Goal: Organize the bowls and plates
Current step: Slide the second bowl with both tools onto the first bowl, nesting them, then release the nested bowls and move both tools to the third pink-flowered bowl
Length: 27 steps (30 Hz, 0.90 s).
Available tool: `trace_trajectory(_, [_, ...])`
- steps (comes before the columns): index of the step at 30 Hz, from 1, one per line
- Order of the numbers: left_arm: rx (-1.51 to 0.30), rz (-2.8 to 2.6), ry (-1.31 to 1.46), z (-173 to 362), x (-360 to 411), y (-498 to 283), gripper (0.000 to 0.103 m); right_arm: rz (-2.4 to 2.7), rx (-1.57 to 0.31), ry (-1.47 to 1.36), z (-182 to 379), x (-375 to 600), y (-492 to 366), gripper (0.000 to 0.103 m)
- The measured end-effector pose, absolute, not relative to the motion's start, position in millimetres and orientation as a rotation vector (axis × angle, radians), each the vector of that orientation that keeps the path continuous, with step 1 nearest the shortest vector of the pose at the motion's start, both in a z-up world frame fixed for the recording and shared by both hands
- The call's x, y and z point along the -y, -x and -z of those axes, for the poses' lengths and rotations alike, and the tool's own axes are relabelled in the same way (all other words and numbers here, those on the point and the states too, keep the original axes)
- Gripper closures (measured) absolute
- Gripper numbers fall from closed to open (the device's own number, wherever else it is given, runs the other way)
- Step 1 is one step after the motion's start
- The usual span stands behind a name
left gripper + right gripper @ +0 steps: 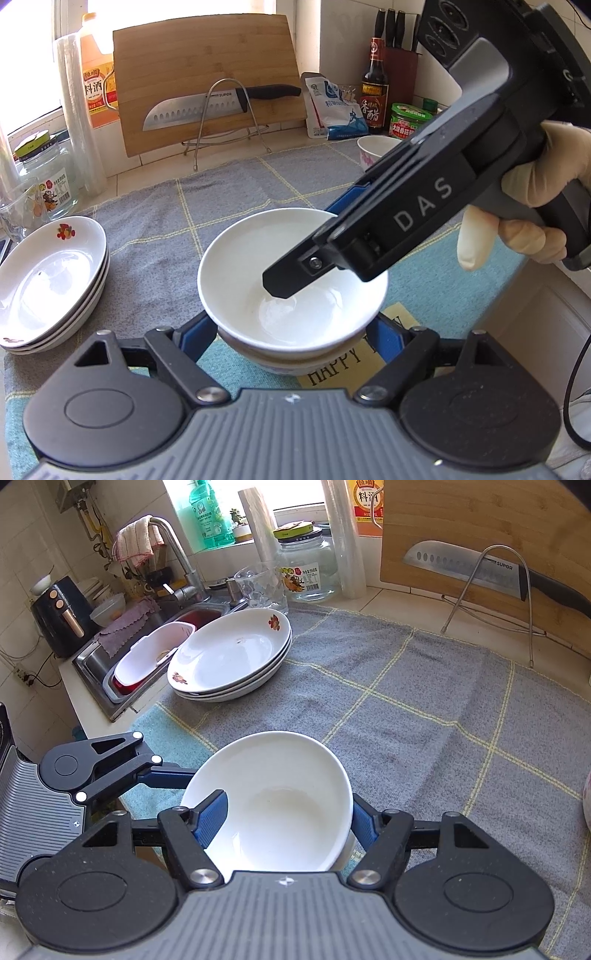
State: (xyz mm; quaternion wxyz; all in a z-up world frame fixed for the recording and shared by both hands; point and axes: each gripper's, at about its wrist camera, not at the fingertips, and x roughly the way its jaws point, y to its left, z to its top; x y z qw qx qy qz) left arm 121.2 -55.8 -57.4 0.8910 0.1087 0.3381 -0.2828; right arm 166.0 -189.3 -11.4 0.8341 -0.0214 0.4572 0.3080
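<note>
— Where was the white bowl (273,801)?
— Near, nested in another bowl (284,360) on the cloth (424,701). The right gripper (284,818) clamped its rim; the left gripper (291,332) straddled the stack, jaws apart.
— Plates (231,657)?
— Stacked far left.

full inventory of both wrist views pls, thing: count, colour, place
white bowl: one visible on top, nested on another bowl with a patterned base, centre of the cloth
plates: stack of three, white with floral print, cloth edge by the sink
cloth: one, grey with yellow grid, teal border, on the counter
small cup: one, white with pink print, far right of the cloth
cutting board: one, bamboo, propped on a wire rack at the wall
knife: one, steel blade, black handle, on that rack
glass jar: one, clear, green lid, by the window
sink: one, steel, holds a white and red basin
left gripper: fingers either side of the lower bowl
right gripper: one finger inside the top bowl's rim, one outside
</note>
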Motion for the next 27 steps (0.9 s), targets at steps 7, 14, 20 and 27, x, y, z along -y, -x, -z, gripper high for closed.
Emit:
trace_trajectory(7, [-0.692, 0.579, -0.214, 60, 51, -120, 0.009, -0.658, -0.951, 0.032, 12, 189, -161, 0.01])
trace_trajectory(14, [-0.667, 0.607, -0.2, 52, 45, -112, 0.008, -0.626, -0.903, 0.053, 2, 194, -155, 0.002])
trace_trajectory(20, [-0.632, 0.657, -0.203, 39, 46, -107, 0.005, -0.571, -0.854, 0.057, -8, 205, -148, 0.0])
trace_trajectory(27, [-0.615, 0.735, -0.237, 30, 52, -115, 0.004, -0.443, -0.804, 0.043, -17, 224, -140, 0.0])
